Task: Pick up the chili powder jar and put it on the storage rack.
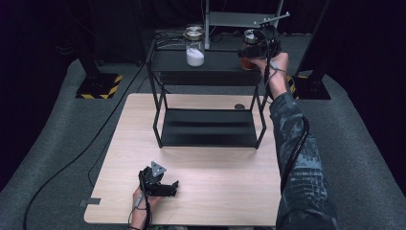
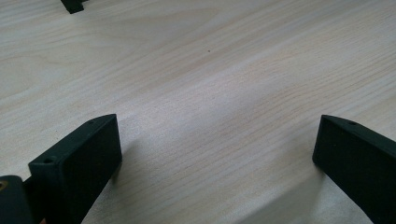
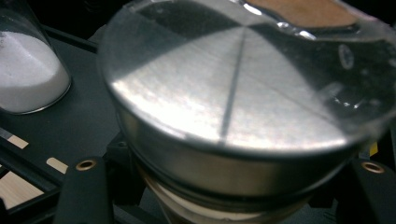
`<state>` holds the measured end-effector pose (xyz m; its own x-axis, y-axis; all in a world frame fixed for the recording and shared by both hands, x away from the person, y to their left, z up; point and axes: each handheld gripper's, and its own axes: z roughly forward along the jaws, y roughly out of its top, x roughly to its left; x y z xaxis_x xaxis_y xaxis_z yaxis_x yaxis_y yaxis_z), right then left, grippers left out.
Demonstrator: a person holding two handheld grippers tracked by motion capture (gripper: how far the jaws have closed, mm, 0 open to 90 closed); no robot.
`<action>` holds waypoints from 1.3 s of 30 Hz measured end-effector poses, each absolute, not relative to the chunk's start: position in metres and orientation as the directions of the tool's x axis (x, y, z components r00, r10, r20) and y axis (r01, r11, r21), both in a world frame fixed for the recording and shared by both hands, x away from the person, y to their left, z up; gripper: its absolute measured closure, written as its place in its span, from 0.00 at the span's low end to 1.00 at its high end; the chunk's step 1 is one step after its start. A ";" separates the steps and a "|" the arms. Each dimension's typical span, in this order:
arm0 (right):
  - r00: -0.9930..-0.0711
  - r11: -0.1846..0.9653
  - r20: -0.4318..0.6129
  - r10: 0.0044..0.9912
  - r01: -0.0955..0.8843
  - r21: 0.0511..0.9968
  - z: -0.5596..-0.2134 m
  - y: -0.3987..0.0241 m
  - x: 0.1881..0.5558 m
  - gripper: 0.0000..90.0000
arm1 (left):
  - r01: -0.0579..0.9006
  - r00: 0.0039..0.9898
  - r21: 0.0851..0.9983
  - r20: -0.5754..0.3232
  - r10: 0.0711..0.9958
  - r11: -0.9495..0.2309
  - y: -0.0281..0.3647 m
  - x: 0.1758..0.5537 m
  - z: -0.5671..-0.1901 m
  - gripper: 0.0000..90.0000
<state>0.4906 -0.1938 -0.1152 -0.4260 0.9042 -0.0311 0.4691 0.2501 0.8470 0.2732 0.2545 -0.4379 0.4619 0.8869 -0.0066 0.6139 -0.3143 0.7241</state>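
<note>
A glass jar with brown contents (image 1: 248,61) and a shiny metal lid (image 3: 233,102) stands at the right end of the black shelf's top board (image 1: 215,64). My right gripper (image 1: 262,48) is shut on this jar just below the lid, its black jaws on either side in the right gripper view. A second jar, half full of white powder (image 1: 195,48), stands to its left on the same board; the white powder jar (image 3: 28,70) appears at the left of the right gripper view. My left gripper (image 1: 173,188) rests low over the wooden table (image 2: 210,70), open, nothing between its fingers (image 2: 79,163).
The black two-level shelf has a bare lower board (image 1: 208,127) on the wooden table (image 1: 201,191). A small dark disc (image 1: 239,106) lies on the table behind the shelf. Black stands with yellow-striped bases (image 1: 98,86) and cables sit on the grey floor around.
</note>
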 end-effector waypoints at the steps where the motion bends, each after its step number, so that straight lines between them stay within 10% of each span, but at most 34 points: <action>1: -0.427 0.250 -0.030 0.904 0.470 0.846 -0.115 -0.194 0.491 0.34 | 0.614 0.462 0.724 -0.006 0.887 -0.314 0.254 0.273 -0.438 0.01; 8: -0.406 0.287 -0.064 0.912 0.515 0.808 -0.108 -0.185 0.492 0.12 | 0.614 0.462 0.724 -0.007 0.887 -0.314 0.255 0.273 -0.438 0.01; 23: -0.484 0.339 -0.067 0.872 0.500 0.797 -0.106 -0.212 0.444 0.03 | 0.614 0.461 0.724 -0.006 0.887 -0.314 0.254 0.273 -0.438 0.01; 39: -0.619 0.407 -0.027 0.785 0.482 0.776 -0.206 -0.245 0.356 0.00 | 0.614 0.462 0.724 -0.006 0.887 -0.315 0.254 0.273 -0.438 0.01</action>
